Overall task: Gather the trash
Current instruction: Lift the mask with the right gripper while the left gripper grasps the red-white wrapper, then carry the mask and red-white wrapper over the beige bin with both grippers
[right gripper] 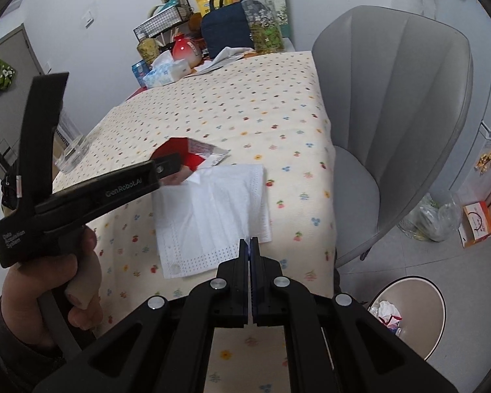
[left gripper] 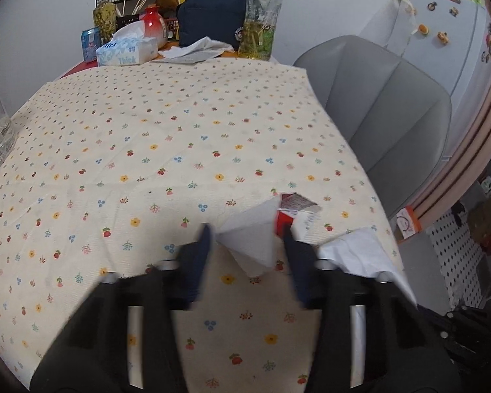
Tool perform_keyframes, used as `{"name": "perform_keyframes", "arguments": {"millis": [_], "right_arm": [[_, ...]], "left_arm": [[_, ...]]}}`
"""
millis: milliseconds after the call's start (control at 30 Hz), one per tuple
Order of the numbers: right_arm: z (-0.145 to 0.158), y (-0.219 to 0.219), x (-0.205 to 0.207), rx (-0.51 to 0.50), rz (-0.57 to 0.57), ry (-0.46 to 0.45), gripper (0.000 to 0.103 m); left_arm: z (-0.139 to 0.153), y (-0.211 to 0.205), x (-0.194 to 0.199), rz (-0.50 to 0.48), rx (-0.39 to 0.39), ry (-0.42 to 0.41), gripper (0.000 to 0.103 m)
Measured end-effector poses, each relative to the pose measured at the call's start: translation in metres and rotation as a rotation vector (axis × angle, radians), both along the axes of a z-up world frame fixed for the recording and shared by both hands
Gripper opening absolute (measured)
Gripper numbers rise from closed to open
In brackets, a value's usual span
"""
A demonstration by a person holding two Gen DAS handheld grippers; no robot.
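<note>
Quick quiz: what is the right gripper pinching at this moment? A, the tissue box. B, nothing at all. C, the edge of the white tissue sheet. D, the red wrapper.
C: in the right wrist view the right gripper has its fingers closed together on the near edge of the white tissue sheet.

Left gripper (left gripper: 245,232) held open over a floral tablecloth (left gripper: 167,137)

A white paper napkin (left gripper: 255,235) is seen between the spread fingers, a red wrapper (left gripper: 291,209) lying just beyond it; a tissue box (left gripper: 127,50) and a navy bag (left gripper: 212,16) are set at the far edge.
</note>
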State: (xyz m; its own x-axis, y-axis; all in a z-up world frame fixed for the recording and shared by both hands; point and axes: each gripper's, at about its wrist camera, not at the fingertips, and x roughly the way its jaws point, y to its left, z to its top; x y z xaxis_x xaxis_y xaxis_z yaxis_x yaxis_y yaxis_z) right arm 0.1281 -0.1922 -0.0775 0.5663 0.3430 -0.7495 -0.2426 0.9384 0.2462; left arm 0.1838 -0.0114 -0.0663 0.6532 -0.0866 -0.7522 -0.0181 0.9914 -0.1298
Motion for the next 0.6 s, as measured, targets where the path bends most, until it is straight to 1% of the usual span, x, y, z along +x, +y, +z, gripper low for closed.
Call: {"name": "perform_keyframes", "arguments": {"millis": [67,133,300,600], "right_arm": [[0.0,-0.002,0.001,0.0,-0.006,0.001,0.002],[0.0,-0.003,0.002,-0.003,-0.013,0.0,0.002],[0.008,0.0,-0.003,-0.014,-0.014,-0.021,0.002],[0.033,0.014,-0.023,-0.045,-0.006,-0.082,0.002]], "left_arm": [[-0.002,0.0,0.001,0.012,0.014,0.009,0.009],[0.0,0.0,-0.002,0.019,0.027,0.005,0.006],[0.008,0.007,-0.013,0.032,0.04,-0.011,0.004],[0.033,0.03,-0.036,0.066,0.027,-0.069,0.004]]}}
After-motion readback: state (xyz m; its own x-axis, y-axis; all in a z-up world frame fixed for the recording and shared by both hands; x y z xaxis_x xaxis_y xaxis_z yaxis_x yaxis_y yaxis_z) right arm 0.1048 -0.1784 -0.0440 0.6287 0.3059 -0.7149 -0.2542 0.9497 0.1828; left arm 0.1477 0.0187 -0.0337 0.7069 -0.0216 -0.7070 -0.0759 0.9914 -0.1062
